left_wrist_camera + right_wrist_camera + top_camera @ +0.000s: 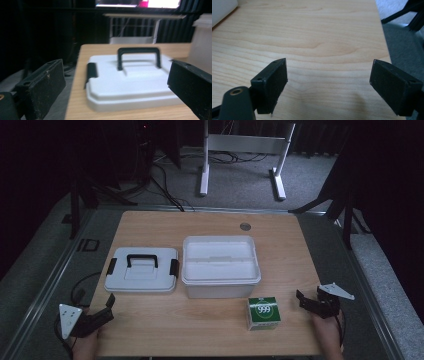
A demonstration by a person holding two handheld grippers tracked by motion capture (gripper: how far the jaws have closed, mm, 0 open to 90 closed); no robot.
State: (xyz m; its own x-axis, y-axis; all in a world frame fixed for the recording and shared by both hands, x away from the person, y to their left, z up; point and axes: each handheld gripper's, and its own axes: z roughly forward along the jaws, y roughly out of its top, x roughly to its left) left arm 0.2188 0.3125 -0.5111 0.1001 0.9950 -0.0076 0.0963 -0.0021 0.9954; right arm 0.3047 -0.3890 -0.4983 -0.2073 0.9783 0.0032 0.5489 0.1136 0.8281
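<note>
Nothing is packed yet: the green carton (263,313) stands on the bench (280,240) before the open storage box (220,266), lid (142,269) aside. Both tongs, left (107,306) and right (301,299), gape empty.

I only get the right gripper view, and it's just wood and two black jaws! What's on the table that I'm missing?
Observer: A small green box marked 999 stands near the front edge, just left of your right gripper in the high view.
Operator: Ooh! Is there anything bigger?
Observer: Yes, an open white bin sits in the middle of the table, behind the green box.
Operator: Where's its top?
Observer: A white lid with a black handle lies flat on the table, left of the bin.
Operator: And the other gripper?
Observer: The left gripper is at the front left corner, jaws open and empty, pointing toward the lid.
</note>
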